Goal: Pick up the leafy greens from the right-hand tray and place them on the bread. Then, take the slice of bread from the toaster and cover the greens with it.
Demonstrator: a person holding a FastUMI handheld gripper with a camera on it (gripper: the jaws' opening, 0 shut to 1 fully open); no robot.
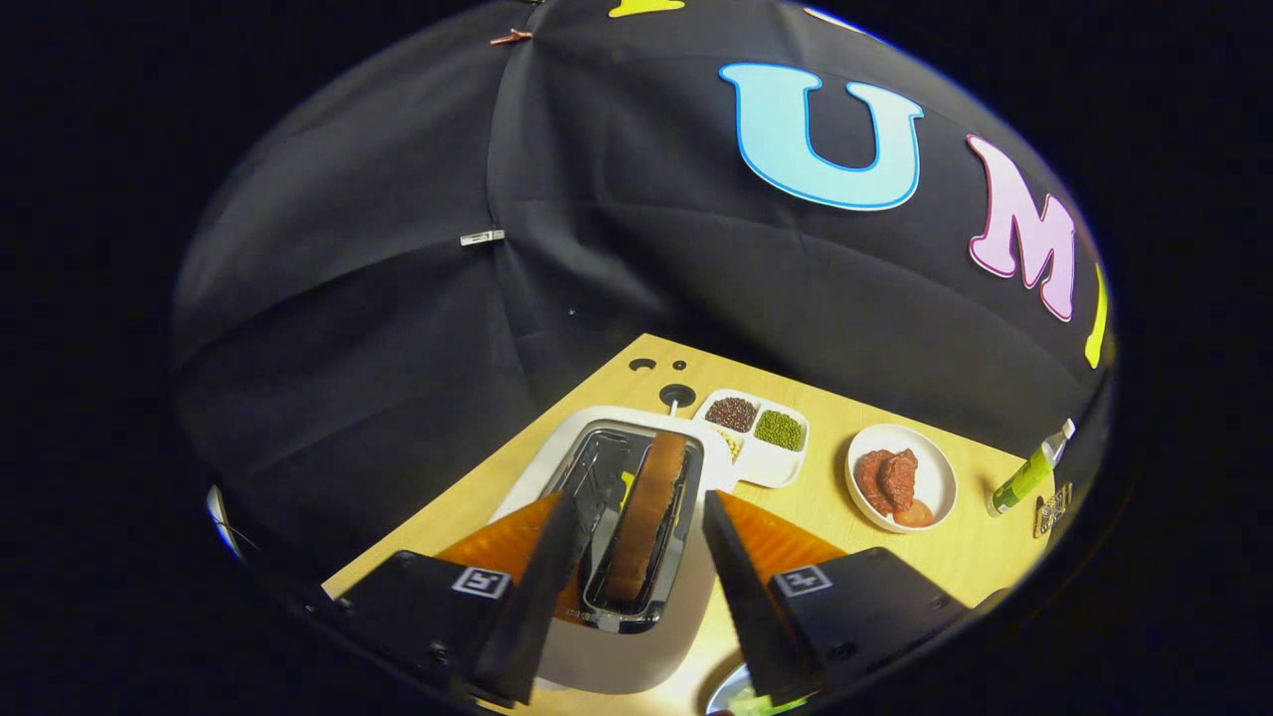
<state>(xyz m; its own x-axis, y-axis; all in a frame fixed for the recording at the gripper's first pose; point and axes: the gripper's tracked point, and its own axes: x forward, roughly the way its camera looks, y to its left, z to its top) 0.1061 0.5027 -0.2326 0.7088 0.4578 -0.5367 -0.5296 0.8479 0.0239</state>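
1. Gripper [636, 557] pose: it is held above the toaster [622, 557] and tilted downward, so that the appliance is seen from over its top, with the table running away beyond it.

2. The two fingers are spread wide, one on each side of the toaster's slots. Nothing is pressed between them, and no contact with the bread can be made out.

3. The wooden table [955, 557] is seen beyond and beside the fingers; the booth's black cloth wall [398, 298] rises behind it, pinned with small clips.

4. The white toaster stands just ahead of and between the fingers. A slice of bread [648, 517] is standing on edge in the right-hand slot, its browned crust upward; the left-hand slot beside it appears empty.

5. A white divided tray [766, 467] lies just behind the toaster to the right, with dark beans and green beans held in separate compartments.

6. A round white plate [935, 477] with reddish meat pieces is set further right, apart from the tray.

7. A small green bottle [1026, 479] with a white cap is lying near the table's far right edge.

8. A sliver of something green [771, 704] on a pale dish is glimpsed under the right finger; whether it is the leafy greens cannot be told.
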